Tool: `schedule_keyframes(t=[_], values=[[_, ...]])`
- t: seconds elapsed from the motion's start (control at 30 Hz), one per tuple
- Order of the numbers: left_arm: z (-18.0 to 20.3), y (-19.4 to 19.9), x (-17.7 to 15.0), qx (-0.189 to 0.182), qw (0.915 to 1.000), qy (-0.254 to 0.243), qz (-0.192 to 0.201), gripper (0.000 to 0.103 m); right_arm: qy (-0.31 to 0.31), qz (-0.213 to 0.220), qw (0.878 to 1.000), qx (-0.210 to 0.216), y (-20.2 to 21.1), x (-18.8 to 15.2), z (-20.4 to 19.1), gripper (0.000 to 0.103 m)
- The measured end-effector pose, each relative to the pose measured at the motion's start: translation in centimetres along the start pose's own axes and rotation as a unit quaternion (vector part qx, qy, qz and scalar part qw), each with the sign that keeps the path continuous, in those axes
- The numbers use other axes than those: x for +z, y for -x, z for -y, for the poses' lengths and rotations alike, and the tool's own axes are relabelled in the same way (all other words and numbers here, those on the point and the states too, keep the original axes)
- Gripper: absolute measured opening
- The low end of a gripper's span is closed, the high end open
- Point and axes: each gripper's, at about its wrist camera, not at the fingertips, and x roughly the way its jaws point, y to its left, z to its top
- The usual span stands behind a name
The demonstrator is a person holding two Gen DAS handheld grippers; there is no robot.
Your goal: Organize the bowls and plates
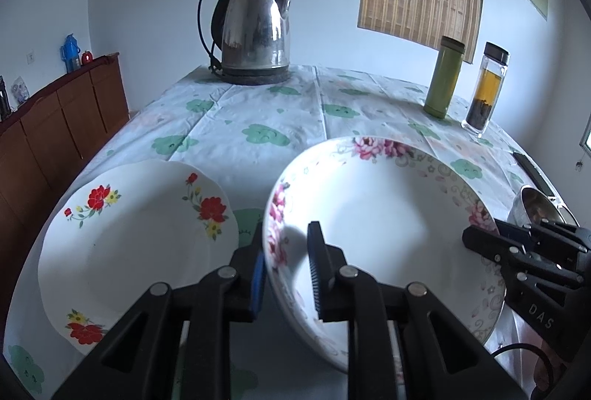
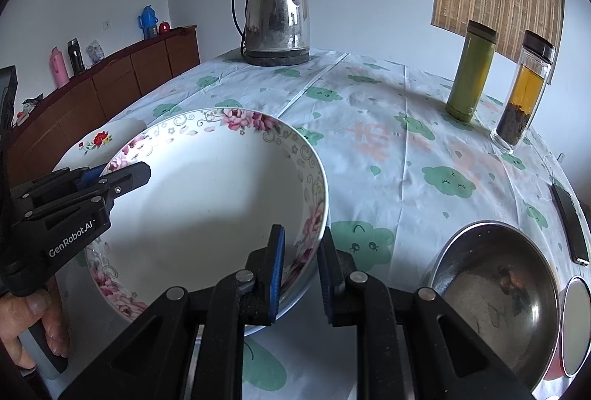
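Observation:
A large white bowl with pink flowers on its rim [image 1: 384,226] [image 2: 218,200] is on the flowered tablecloth. My left gripper [image 1: 286,274] straddles its left rim, one finger inside and one outside, and it also shows in the right wrist view [image 2: 122,176]. My right gripper [image 2: 301,270] straddles the bowl's right rim the same way, and it shows in the left wrist view [image 1: 480,241]. Both look closed on the rim. A white plate with red flowers [image 1: 136,233] [image 2: 99,141] lies left of the bowl.
A steel kettle [image 1: 255,30] stands at the table's far end. A green bottle [image 1: 443,76] and a glass tea jar [image 1: 485,89] stand far right. A steel bowl [image 2: 495,292] and a dark phone [image 2: 570,222] lie to the right. A wooden sideboard [image 1: 55,134] runs along the left.

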Motion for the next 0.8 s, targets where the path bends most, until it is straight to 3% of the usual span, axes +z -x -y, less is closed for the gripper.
schedule_keyframes(t=[0.8], values=[[0.40, -0.11, -0.15, 0.007, 0.9998, -0.015, -0.007, 0.023, 0.010, -0.001, 1.000, -0.005, 0.13, -0.13, -0.26, 0.019]])
